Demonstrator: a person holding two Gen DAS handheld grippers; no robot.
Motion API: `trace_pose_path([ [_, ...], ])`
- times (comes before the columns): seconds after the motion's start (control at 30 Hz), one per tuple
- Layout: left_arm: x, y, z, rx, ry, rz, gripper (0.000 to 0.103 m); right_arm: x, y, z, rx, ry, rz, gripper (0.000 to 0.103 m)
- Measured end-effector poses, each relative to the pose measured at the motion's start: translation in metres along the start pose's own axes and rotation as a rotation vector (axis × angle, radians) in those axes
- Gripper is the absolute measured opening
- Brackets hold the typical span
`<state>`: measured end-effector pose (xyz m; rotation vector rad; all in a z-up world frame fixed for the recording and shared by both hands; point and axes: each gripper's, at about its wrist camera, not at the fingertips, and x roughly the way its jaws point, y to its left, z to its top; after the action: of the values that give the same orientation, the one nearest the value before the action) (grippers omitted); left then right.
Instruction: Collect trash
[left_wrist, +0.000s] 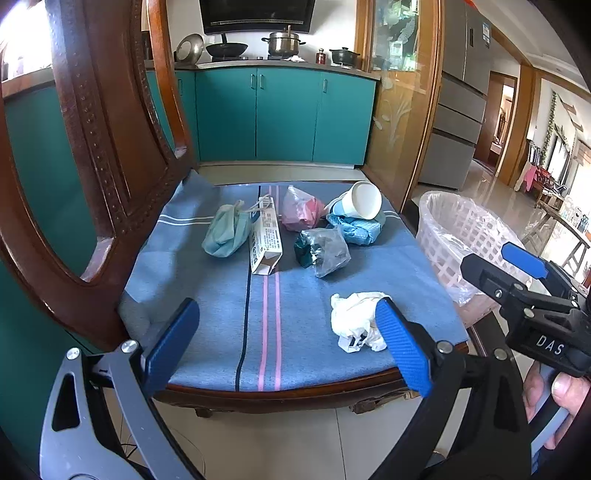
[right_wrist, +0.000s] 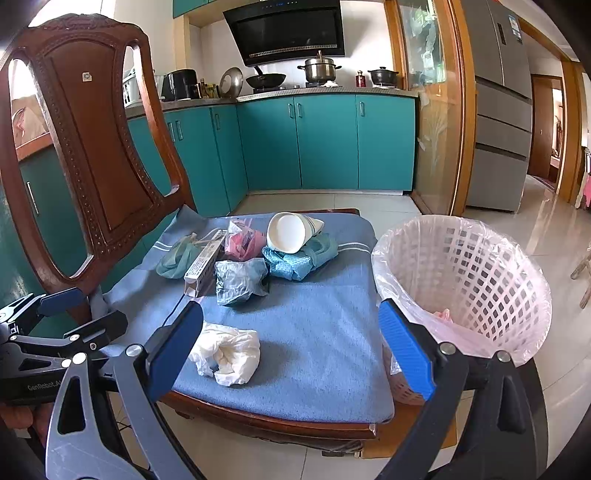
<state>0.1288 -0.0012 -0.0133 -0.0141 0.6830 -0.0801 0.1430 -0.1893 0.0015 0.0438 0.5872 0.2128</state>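
the left gripper (left_wrist: 284, 332) is spread wide and empty above the front edge of the chair seat (left_wrist: 207, 317). the right gripper (right_wrist: 291, 339) is likewise wide and empty. crumpled white paper (right_wrist: 227, 350) lies on the blue cloth near the front, just beside the right gripper's left finger. further back sit a tipped paper cup (right_wrist: 291, 232), a carton (left_wrist: 264, 242) and several wrappers (touching in a cluster). the lined basket (right_wrist: 476, 258) stands beside the seat.

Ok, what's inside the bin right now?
The lined basket holds one pink scrap near the bottom. The near rim and the right hand-held gripper hide the rest of the floor.
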Motion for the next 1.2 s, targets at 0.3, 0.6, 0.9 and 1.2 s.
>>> trace_pose_path([
  [0.3, 0.001, -0.002, -0.001, 0.004, 0.006, 0.003, 0.096, -0.001, -0.001, 0.0, 0.002, -0.001, 0.0, 0.094],
  [0.6, 0.002, -0.001, -0.001, 0.004, 0.009, 0.007, 0.096, -0.001, -0.003, 0.0, -0.003, 0.0, 0.004, 0.094],
  [0.9, 0.003, 0.005, 0.001, -0.009, 0.006, 0.027, 0.096, 0.006, 0.003, -0.004, -0.024, 0.024, 0.014, 0.094],
  [1.2, 0.008, 0.027, 0.011, -0.094, -0.005, 0.063, 0.096, 0.056, 0.022, -0.024, 0.008, 0.177, 0.102, 0.094],
])
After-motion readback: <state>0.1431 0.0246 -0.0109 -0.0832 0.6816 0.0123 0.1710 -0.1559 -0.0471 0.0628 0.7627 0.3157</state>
